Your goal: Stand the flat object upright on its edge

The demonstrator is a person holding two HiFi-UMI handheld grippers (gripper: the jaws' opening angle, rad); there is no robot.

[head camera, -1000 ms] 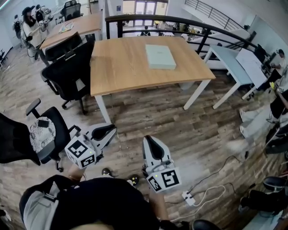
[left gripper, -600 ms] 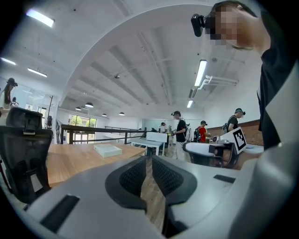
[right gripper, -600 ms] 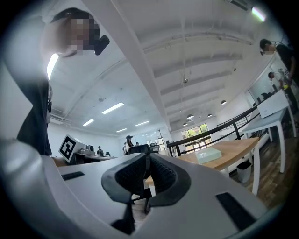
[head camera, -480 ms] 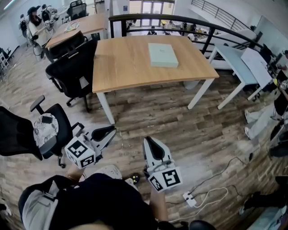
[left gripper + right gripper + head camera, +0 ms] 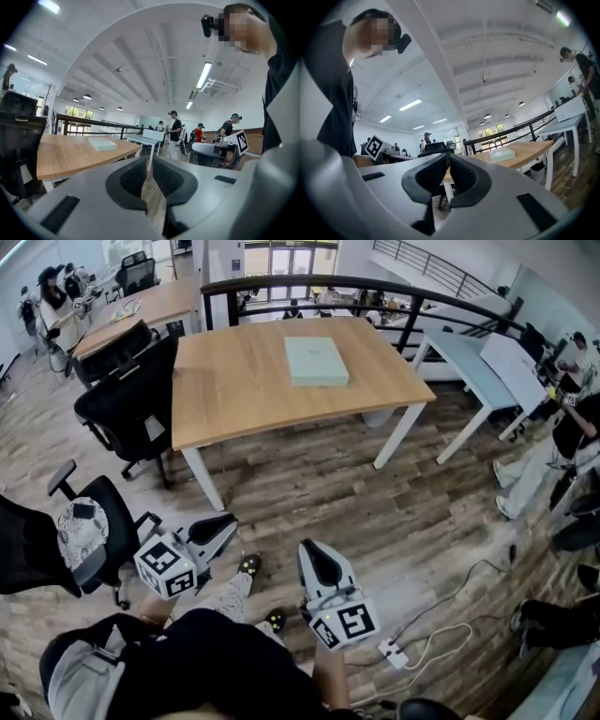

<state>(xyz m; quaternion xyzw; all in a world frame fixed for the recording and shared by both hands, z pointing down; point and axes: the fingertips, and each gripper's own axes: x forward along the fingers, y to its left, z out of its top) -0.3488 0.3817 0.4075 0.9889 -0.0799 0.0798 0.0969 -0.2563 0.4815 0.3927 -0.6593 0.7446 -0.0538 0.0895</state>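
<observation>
1. Pointing up the frame from the lower centre of the head view, the right gripper [image 5: 310,548] has its jaws pressed together on nothing.
2. Lower left, the left gripper [image 5: 225,520] angles toward the upper right. Its jaws are likewise closed, with only a sliver of gap and nothing between them.
3. Bare plank floor [image 5: 309,474] separates both grippers from the table [image 5: 234,381] at upper centre.
4. The flat object [image 5: 316,361], a pale green box, lies flat on the tabletop, right of its middle and well apart from both grippers. It looks nearly square, its slightly longer sides running up the frame.
5. Judgement: the right gripper is the nearer of the 2, almost straight below the box. The table must be approached and the jaws opened before an edge can be lifted.
</observation>
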